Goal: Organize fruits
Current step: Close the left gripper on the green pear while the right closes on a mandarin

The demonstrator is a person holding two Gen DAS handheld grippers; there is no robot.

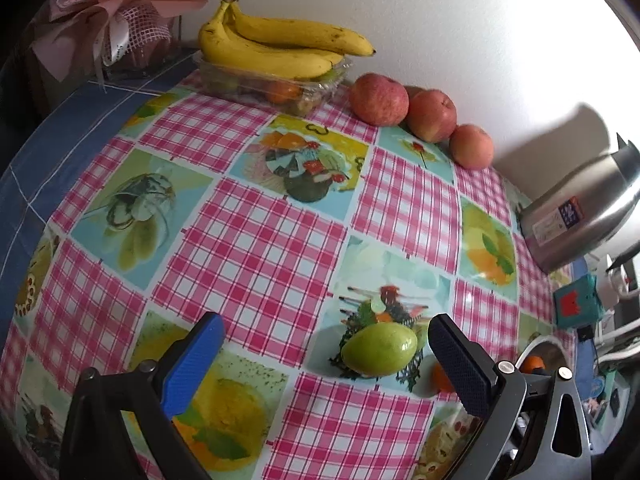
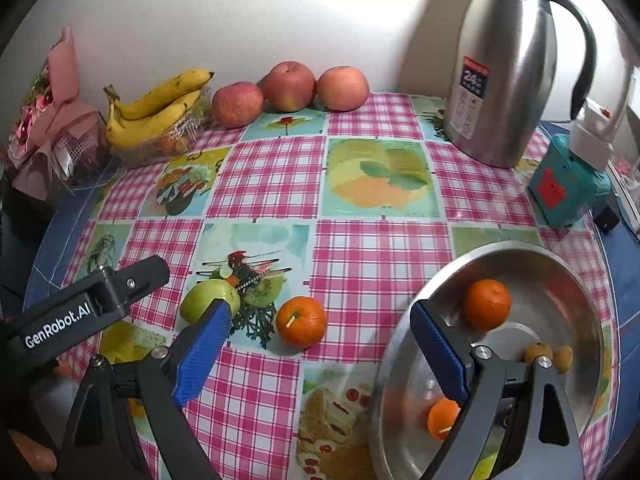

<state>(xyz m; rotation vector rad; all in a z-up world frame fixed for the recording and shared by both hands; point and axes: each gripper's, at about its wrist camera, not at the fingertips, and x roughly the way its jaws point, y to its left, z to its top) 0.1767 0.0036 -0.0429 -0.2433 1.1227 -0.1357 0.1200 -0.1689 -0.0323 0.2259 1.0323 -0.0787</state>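
- Left gripper: jaws spread wide, nothing between them; its arm reads "GenRobot.AI".
- Right gripper: jaws wide apart, nothing held.
- Green fruit and orange lie on the tablecloth; another orange sits in the steel bowl.
- Steel flask: red label reads "24".

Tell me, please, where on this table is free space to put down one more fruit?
Free: the wide middle of the tablecloth, between the apples, the steel jug and the green fruit. Crowded: the back edge with bananas, and the front by the loose orange and steel bowl.
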